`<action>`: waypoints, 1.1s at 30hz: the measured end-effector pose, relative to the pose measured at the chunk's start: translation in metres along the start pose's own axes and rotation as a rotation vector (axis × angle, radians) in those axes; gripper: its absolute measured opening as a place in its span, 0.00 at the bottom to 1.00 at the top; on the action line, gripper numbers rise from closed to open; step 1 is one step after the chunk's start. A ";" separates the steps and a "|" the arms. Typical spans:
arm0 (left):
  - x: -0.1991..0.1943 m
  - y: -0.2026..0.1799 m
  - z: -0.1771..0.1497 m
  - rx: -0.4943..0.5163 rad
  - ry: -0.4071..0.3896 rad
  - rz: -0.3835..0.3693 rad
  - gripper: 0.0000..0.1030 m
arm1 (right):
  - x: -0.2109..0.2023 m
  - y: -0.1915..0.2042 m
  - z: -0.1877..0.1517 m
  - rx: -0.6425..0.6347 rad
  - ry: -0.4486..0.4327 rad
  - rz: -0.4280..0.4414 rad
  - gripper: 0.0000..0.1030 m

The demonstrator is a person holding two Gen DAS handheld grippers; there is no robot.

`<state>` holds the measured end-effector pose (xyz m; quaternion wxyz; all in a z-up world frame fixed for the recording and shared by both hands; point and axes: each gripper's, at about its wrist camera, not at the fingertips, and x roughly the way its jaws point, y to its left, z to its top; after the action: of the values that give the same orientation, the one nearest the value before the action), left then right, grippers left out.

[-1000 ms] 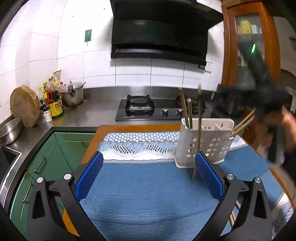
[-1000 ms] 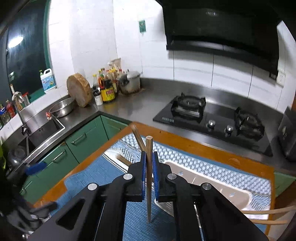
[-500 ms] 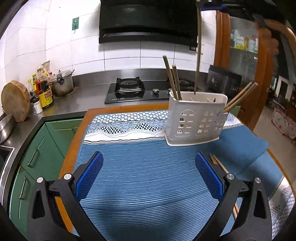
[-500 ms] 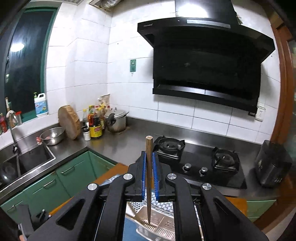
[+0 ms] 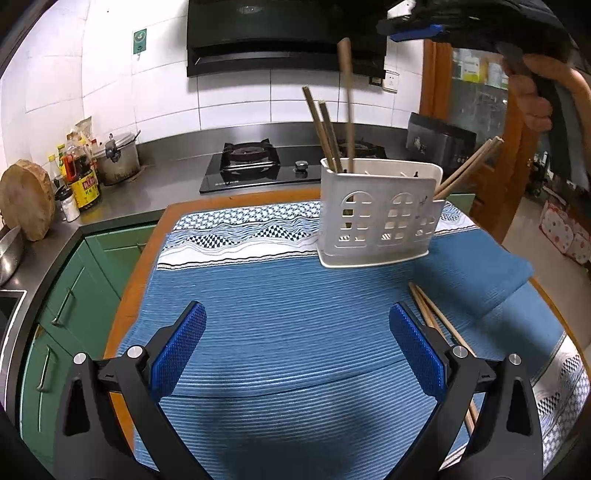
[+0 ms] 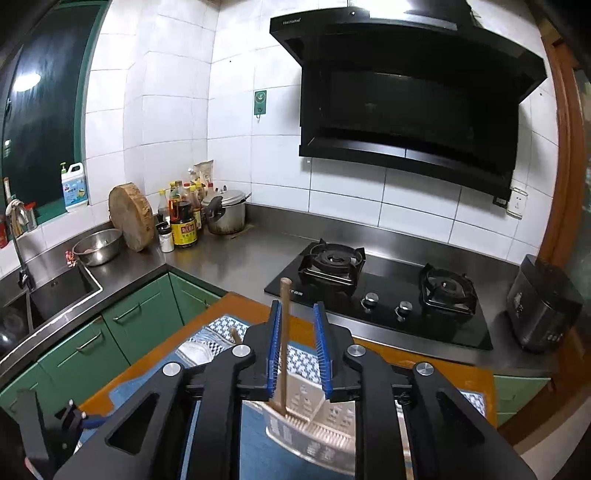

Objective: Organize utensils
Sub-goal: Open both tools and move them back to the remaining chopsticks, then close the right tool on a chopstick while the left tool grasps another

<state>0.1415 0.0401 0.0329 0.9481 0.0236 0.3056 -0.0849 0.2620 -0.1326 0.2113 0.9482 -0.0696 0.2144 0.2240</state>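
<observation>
Now the right gripper has just been opening, its blue pads clear of the chopstick between them. That chopstick stands nearly upright, its lower end down in the left end of the white holder beside two leaning ones. The left gripper hangs wide open and empty over the blue mat, two more chopsticks lying flat by its right finger.

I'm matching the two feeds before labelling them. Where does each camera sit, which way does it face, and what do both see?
Left wrist: low over the blue mat, facing the white utensil holder; open left gripper and a hand show.
Right wrist: above the holder, facing the stove; right gripper, jaws just opening, around a released chopstick.
Shared: holder, chopstick, stove, range hood.
</observation>
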 end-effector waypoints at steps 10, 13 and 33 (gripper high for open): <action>-0.025 -0.018 -0.019 -0.022 0.001 -0.009 0.95 | -0.071 0.003 -0.117 0.076 0.136 0.018 0.30; -0.030 -0.027 -0.029 -0.020 0.008 -0.015 0.95 | -0.085 0.001 -0.158 0.127 0.180 0.021 0.31; -0.031 -0.043 -0.082 -0.116 0.091 -0.010 0.95 | -0.089 0.032 -0.331 0.246 0.401 -0.005 0.16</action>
<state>0.0619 0.0098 -0.0150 0.9326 -0.0290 0.3527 -0.0707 0.0510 -0.2150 -0.0482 0.8885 0.0031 0.4239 0.1756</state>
